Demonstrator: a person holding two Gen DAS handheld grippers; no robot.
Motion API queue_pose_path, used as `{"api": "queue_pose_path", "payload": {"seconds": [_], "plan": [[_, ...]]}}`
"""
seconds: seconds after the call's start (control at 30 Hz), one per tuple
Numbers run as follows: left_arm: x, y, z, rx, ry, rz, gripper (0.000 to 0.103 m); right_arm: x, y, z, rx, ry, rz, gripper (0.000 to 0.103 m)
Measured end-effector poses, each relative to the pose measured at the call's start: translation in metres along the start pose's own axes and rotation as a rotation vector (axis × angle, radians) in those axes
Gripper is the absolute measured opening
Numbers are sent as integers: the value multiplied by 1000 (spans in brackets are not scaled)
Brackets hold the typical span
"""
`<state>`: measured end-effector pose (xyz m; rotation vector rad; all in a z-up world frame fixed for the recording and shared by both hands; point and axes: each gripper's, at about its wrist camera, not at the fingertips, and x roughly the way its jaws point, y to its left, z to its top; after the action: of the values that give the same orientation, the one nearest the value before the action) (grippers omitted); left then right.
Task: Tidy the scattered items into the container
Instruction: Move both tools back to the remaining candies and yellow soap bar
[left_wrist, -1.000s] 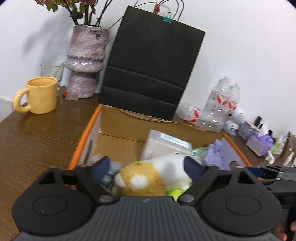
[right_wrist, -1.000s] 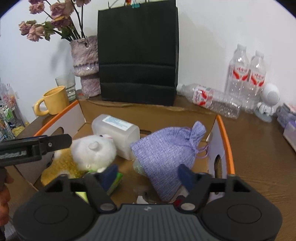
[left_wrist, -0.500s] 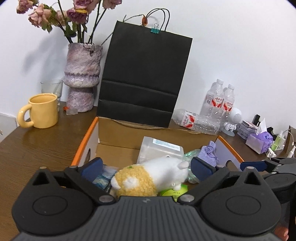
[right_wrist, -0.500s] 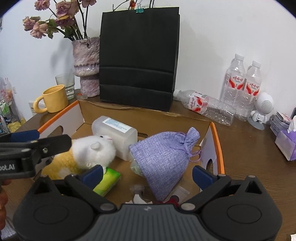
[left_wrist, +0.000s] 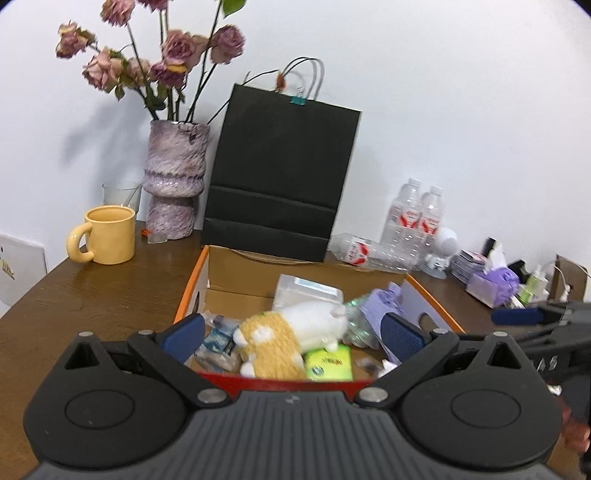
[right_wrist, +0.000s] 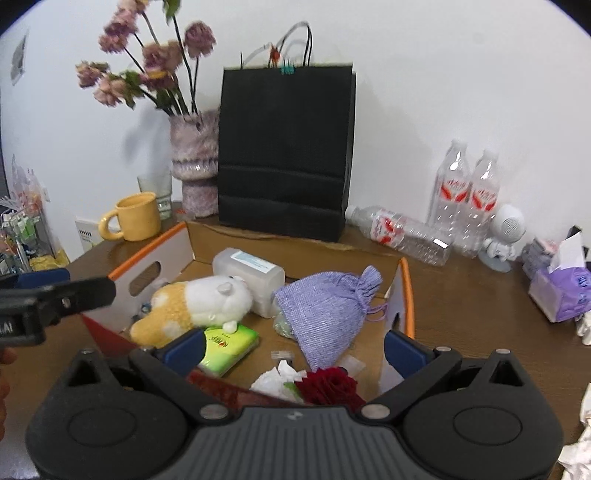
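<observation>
An orange-rimmed cardboard box (left_wrist: 192, 284) (right_wrist: 406, 280) holds a yellow and white plush toy (left_wrist: 291, 332) (right_wrist: 199, 302), a lilac pouch (right_wrist: 325, 306), a clear plastic case (right_wrist: 251, 269), a green tissue pack (right_wrist: 225, 343), a red rose (right_wrist: 328, 384) and crumpled white paper (right_wrist: 277, 380). My left gripper (left_wrist: 293, 332) hovers open before the box's near edge, nothing between its blue pads. My right gripper (right_wrist: 295, 349) is open too, above the near edge and clear of the pouch. Each gripper shows at the edge of the other's view.
Behind the box stand a black paper bag (left_wrist: 280, 184), a vase of dried roses (left_wrist: 173, 184), a yellow mug (left_wrist: 109, 240) and a glass. Water bottles (right_wrist: 465, 192), a white figurine (right_wrist: 506, 236) and a lilac tissue pack (right_wrist: 561, 291) crowd the right. Crumpled paper (right_wrist: 587, 443) lies at near right.
Both grippers have drawn back and upward from the box, and their jaws have spread wider. The plush toy and the lilac pouch stay lying in the box.
</observation>
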<state>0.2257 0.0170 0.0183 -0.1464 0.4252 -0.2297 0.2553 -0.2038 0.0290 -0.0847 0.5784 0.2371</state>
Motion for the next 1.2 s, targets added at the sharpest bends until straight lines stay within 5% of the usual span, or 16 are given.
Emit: {"api": "queue_pose_path", "payload": {"seconds": [0.37, 0.73, 1.2], "plan": [[-46, -18, -30, 62, 41, 6, 103, -55, 5, -40, -12, -25, 14, 103], [-59, -22, -71, 69, 153, 21, 103, -60, 7, -91, 3, 68, -17, 103], [-44, -29, -84, 90, 221, 28, 103, -47, 8, -111, 18, 122, -11, 97]]}}
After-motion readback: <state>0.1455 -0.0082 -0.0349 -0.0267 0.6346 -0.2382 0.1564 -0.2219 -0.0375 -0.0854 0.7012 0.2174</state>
